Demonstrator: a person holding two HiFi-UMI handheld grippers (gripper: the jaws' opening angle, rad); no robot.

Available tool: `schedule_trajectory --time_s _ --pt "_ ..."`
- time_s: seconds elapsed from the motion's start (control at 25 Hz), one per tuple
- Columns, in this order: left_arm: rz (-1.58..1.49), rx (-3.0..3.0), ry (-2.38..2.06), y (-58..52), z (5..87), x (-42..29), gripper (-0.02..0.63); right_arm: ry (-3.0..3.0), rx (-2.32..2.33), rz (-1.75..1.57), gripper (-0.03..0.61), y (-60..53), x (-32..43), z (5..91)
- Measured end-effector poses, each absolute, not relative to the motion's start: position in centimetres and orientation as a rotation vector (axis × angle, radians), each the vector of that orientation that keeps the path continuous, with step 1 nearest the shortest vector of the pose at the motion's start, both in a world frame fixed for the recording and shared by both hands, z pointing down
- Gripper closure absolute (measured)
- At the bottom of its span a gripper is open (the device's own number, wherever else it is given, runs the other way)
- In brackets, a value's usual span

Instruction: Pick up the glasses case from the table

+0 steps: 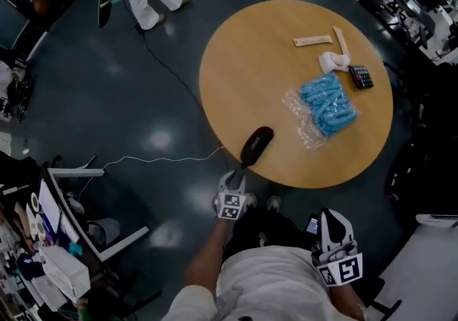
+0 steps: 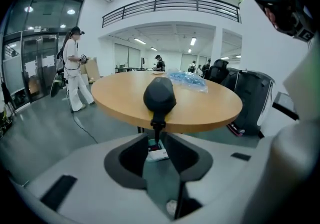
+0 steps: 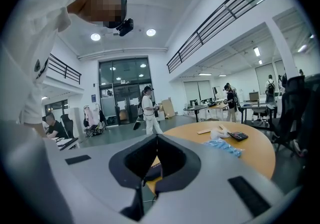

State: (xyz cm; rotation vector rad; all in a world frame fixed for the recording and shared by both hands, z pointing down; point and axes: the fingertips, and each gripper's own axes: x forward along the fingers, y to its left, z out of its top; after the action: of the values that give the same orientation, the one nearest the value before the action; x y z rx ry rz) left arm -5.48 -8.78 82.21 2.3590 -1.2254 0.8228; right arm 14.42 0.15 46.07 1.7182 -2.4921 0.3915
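Left gripper point(image 1: 233, 179): jaws apart, nothing between them, pointing at the black glasses case point(image 1: 256, 145), which lies untouched on the table's point(image 1: 236, 62) near edge. Right gripper point(image 1: 334, 221): jaws together, empty.

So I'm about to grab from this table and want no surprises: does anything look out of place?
Only the glasses case: it lies right at the near rim of the round table, and in the left gripper view its dark strap hangs over the edge. Nothing looks spilled or damaged.
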Motion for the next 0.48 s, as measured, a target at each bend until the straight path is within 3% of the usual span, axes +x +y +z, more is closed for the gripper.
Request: schedule_trajectory --time_s 0.48 --pt "0.861 2.350 -1.138 -9.7 85.2 -4.2 0.491 -2.458 1.692 0.437 0.562 -0.3 13.8 47.4"
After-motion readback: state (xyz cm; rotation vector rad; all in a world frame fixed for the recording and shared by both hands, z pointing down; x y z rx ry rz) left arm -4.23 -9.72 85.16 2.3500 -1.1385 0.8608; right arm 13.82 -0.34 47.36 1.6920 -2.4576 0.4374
